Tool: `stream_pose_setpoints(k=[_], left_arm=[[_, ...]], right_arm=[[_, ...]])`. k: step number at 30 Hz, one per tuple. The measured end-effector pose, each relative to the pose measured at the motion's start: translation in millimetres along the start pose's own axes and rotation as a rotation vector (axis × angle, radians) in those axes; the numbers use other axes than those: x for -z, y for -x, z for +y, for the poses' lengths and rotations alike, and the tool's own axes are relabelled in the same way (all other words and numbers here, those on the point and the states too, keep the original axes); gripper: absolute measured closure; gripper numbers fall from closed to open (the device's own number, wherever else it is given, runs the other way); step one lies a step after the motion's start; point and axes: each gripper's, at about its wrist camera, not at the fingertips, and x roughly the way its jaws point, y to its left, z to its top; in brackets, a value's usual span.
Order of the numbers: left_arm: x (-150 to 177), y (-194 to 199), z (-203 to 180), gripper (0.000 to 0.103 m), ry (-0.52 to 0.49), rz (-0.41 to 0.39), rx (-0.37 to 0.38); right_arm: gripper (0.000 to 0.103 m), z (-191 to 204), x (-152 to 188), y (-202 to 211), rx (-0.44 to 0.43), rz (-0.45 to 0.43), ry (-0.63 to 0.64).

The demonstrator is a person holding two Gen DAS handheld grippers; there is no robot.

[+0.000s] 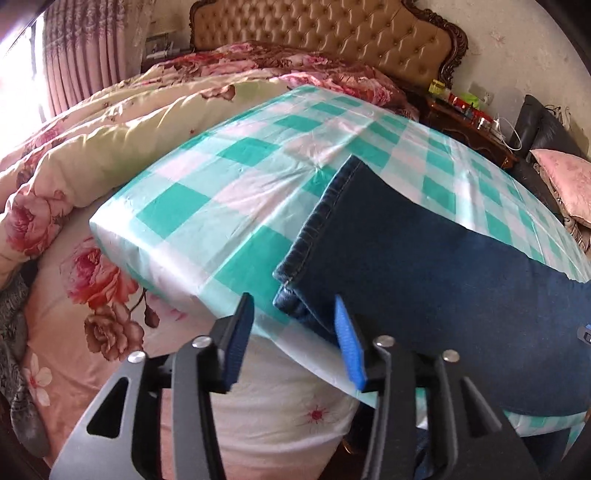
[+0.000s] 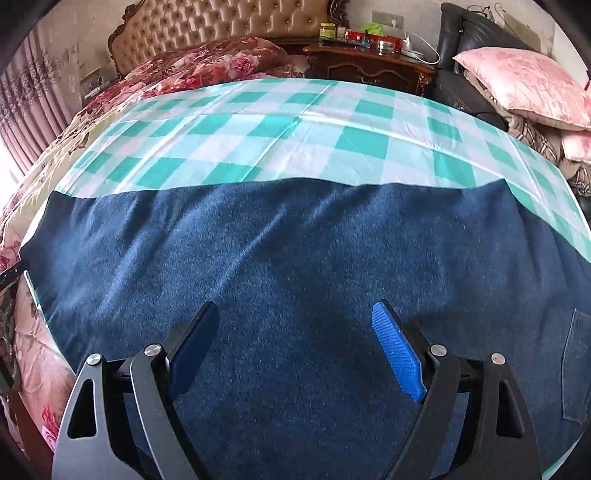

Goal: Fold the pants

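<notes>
Dark blue denim pants (image 1: 424, 251) lie flat on a green-and-white checked cloth (image 1: 229, 184). In the left wrist view the stacked leg hems (image 1: 317, 236) end near the cloth's front-left edge. My left gripper (image 1: 293, 308) hovers over the hem's near corner with its jaws apart, and the blue pads do not press on the denim. In the right wrist view the pants (image 2: 295, 243) span the whole width, with a back pocket (image 2: 576, 369) at the right. My right gripper (image 2: 295, 314) stands wide open just above the fabric, holding nothing.
The checked cloth (image 2: 295, 140) covers a raised flat surface on a bed with floral quilts (image 1: 74, 155) and a tufted headboard (image 1: 317, 33). A cluttered wooden nightstand (image 2: 369, 62) and pink pillows (image 2: 517, 85) stand at the right. Curtains (image 1: 81, 55) hang at the far left.
</notes>
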Motion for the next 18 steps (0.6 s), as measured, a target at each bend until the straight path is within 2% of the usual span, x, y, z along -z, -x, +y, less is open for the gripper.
stream_pose_setpoints(k=[2, 4, 5, 7, 10, 14, 18], left_arm=[[-1, -6, -2, 0.057, -0.020, 0.015, -0.004], [-1, -9, -9, 0.065, -0.056, 0.029, -0.028], [0, -10, -13, 0.066, -0.074, 0.038, -0.051], [-4, -13, -12, 0.083, -0.049, 0.058, -0.028], [-9, -9, -22, 0.088, -0.082, 0.064, -0.042], [-22, 25, -41, 0.089, -0.111, -0.012, -0.043], [-32, 91, -125, 0.089, -0.343, -0.164, -0.101]], right_arm=[[0.021, 3, 1, 0, 0.001, 0.002, 0.006], [0.021, 7, 0, 0, -0.005, 0.003, 0.015], [0.021, 8, 0, 1, -0.007, 0.001, 0.019], [0.021, 10, -1, 1, -0.011, 0.000, 0.023], [0.021, 11, -1, 4, -0.032, 0.001, 0.024], [0.021, -6, -5, 18, -0.061, -0.016, -0.023], [0.021, -49, -12, 34, -0.088, -0.029, -0.139]])
